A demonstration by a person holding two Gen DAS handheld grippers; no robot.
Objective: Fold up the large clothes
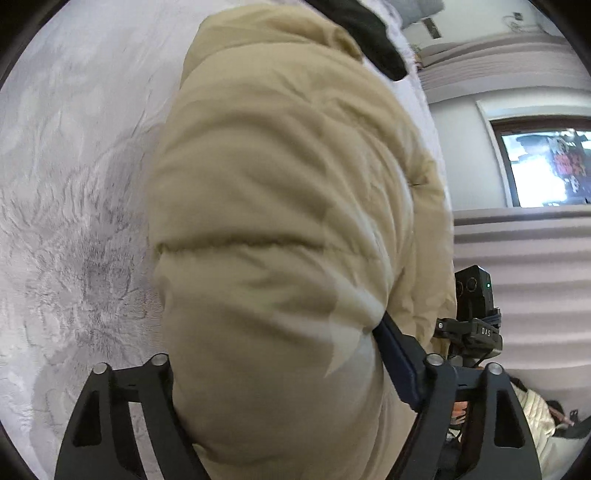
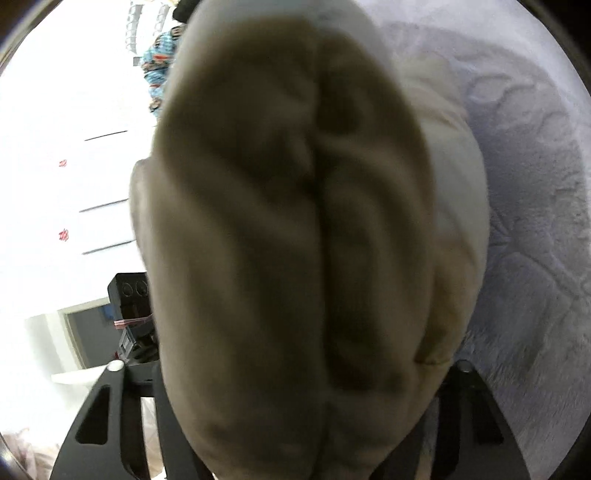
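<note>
The left hand-held gripper (image 1: 280,387) points forward along a beige padded jacket (image 1: 280,192), its two black fingers (image 1: 399,354) spread on either side of a thick roll of the quilted fabric and pressed into it, so it is clamped on the jacket. The right hand-held gripper (image 2: 295,398) does likewise: a bulging wad of the same jacket (image 2: 295,229) fills the space between its fingers (image 2: 476,413) and blots out most of that view (the picture is blurred and the cloth lies in shadow). In the left wrist view the right hand-held gripper's body shows just beyond the jacket's right edge, and in the right wrist view the left one shows at the jacket's left edge, so the two sit near each other with the cloth between them.

The jacket stretches away from the left gripper over a pale grey bedspread (image 1: 74,221) with a raised floral pattern; the same bedspread (image 2: 535,221) shows on the right of the right wrist view. A black garment (image 1: 369,33) lies at the jacket's far end. Beyond the bed are a padded, ribbed headboard (image 1: 524,266), a window (image 1: 546,166) and a white cupboard front (image 2: 66,166).
</note>
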